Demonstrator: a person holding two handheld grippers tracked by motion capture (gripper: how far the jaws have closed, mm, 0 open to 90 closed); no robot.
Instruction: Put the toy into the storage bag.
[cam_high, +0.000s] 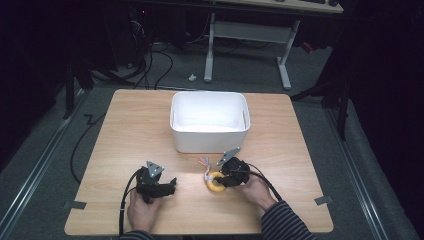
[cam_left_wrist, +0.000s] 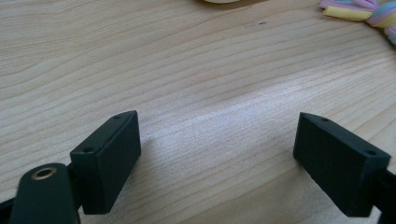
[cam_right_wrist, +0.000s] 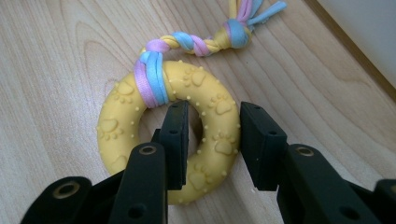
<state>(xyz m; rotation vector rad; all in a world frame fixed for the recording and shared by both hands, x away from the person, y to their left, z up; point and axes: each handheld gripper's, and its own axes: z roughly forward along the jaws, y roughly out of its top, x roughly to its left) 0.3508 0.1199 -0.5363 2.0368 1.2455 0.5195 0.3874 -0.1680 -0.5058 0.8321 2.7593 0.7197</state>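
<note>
Yellow ring toy (cam_right_wrist: 140, 126) lay near the table's (cam_high: 130, 130) front edge, at six o'clock from the white bin (cam_high: 210, 122). My right gripper (cam_right_wrist: 212, 144) clamped its rim, one jaw through the hole, for lifting. My left gripper (cam_left_wrist: 217, 158) rested spread apart at nine o'clock, empty.

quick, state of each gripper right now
left gripper: open, nothing between its jaws, over bare table.
right gripper: shut on the yellow ring toy, one jaw in its hole, one outside.
</note>
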